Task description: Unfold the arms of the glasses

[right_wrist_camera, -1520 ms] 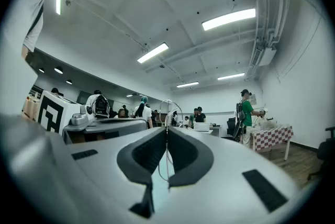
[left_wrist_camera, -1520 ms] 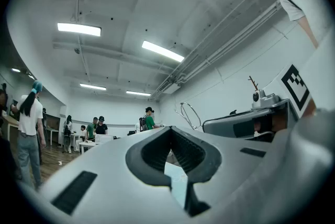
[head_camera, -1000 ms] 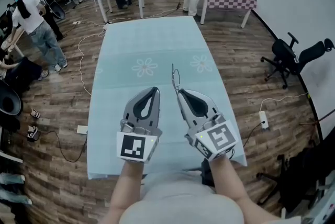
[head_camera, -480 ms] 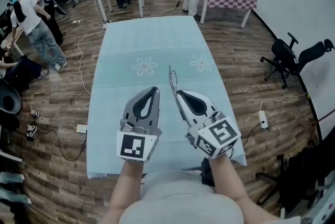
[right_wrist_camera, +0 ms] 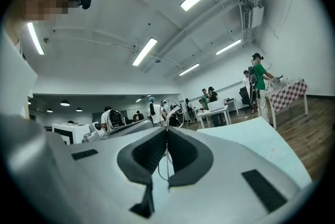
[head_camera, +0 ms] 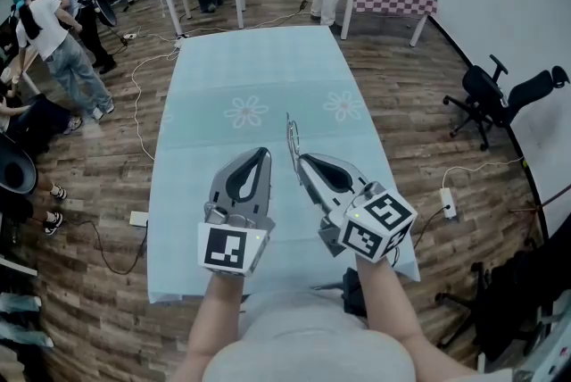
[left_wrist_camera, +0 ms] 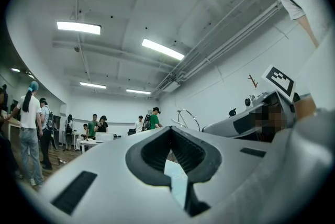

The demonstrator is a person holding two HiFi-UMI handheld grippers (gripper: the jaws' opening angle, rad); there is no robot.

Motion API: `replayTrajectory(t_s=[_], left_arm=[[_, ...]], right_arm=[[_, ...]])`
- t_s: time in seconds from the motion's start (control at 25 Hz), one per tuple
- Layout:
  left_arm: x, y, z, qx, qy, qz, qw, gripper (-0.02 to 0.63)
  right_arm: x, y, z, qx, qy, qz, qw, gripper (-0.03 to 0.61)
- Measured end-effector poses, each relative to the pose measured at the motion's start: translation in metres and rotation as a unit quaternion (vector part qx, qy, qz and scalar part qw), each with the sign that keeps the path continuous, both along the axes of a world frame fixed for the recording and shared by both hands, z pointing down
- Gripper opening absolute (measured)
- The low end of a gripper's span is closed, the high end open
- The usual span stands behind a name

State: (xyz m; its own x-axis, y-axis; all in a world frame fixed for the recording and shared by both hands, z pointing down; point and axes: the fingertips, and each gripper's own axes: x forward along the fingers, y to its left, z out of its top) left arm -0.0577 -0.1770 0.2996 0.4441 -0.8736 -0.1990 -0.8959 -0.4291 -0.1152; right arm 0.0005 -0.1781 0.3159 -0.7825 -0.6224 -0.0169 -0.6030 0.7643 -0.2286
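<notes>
1. Your left gripper (head_camera: pixel 260 153) had its fingers closed on nothing, hovering over the light blue surface (head_camera: pixel 250 68).
2. Your right gripper (head_camera: pixel 300 159) had its fingers pinched on the thin wire glasses (head_camera: pixel 292 132), which poked out past the tips, clear of the surface.

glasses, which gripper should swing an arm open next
Left, probably: the left gripper is empty, shut and just beside the glasses, while the right gripper is shut on them.

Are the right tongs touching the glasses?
Touching. The right gripper view shows the right tongs closed on the glasses, whose thin wire runs straight down the seam between the jaws.
</notes>
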Motion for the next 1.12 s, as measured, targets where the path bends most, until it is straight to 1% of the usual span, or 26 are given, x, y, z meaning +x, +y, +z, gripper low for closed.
replayTrajectory(t_s=[0.2,0.56,0.8,1.0,1.12], left_arm=[[-0.002,-0.002,0.001,-0.002,-0.002,-0.001,1.0000,0.009],[-0.003,-0.002,0.007,-0.008,-0.010,0.005,0.9999,0.009],[-0.008,-0.003,0.012,-0.015,-0.012,0.008,0.9998,0.009],[-0.003,-0.002,0.014,-0.020,-0.018,0.012,0.9996,0.009],[0.000,-0.003,0.017,-0.025,-0.021,0.018,0.9993,0.009]], right_arm=[[0.001,-0.003,0.000,-0.036,-0.032,-0.021,0.999,0.012],[-0.002,-0.003,0.006,-0.078,-0.053,-0.047,0.994,0.012],[-0.004,-0.005,0.016,-0.128,-0.065,-0.068,0.987,0.012],[0.003,-0.002,0.023,-0.160,-0.072,-0.083,0.981,0.012],[0.006,-0.003,0.028,-0.186,-0.081,-0.094,0.975,0.012]])
